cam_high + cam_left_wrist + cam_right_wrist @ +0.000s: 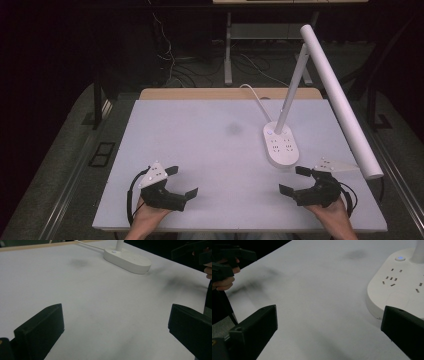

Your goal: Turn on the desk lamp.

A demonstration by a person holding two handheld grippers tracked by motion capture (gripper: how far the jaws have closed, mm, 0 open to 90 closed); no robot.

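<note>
A white desk lamp stands on the white table (pixel 200 150); its oval base (pixel 281 144) carries sockets and a small blue-lit button, and its long tube head (pixel 340 100) slants down to the right. My left gripper (pixel 181 181) rests near the front left edge, open, with bare table between its jaws. My right gripper (pixel 293 180) is open at the front right, just in front of the lamp base (pixel 397 287). In the left gripper view my gripper (pixel 116 327) faces the base (pixel 127 258) from afar.
The lamp's white cord (pixel 255 95) runs off the table's back edge. A wooden strip (pixel 230 93) borders the far side. Cables and metal table legs (pixel 228 55) lie on the dark floor behind. A faint grey smudge (pixel 233 128) marks the table middle.
</note>
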